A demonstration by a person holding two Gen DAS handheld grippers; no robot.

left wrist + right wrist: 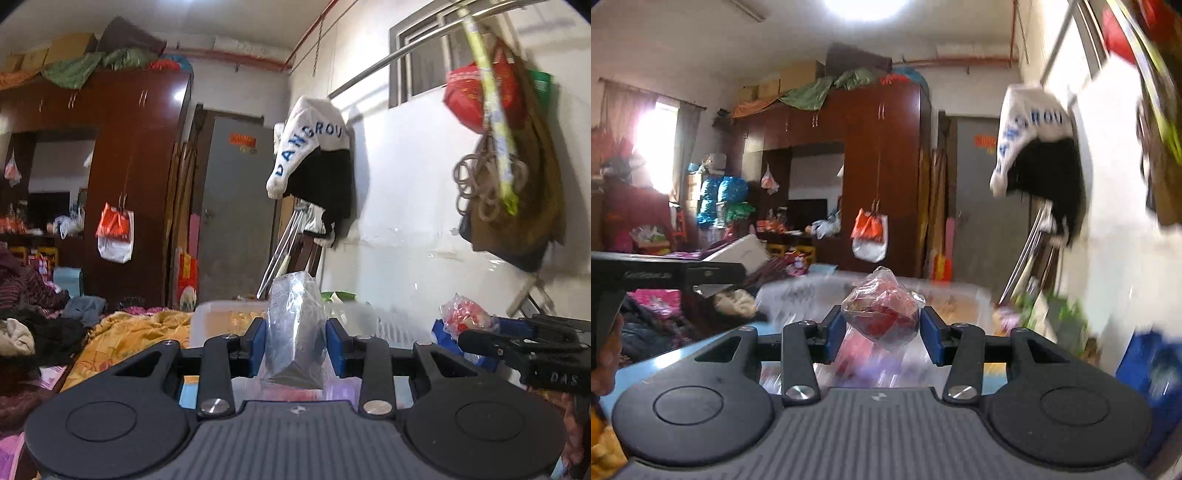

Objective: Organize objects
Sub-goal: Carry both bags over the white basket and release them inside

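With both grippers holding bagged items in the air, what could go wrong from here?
1. The left gripper pinches a grey block in slippery clear plastic; it could slide out.
2. The right gripper holds a red item in a loose clear bag, which might tear or slip.
3. The clear storage bin sits amid clutter, so a drop could miss.

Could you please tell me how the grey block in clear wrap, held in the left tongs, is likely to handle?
The grey block keeps sharp edges between the left tongs, so it is probably stiff. Its glossy wrap looks slick, so it may slip under a light squeeze. It stands tall above the pads, so it could tilt if jolted.
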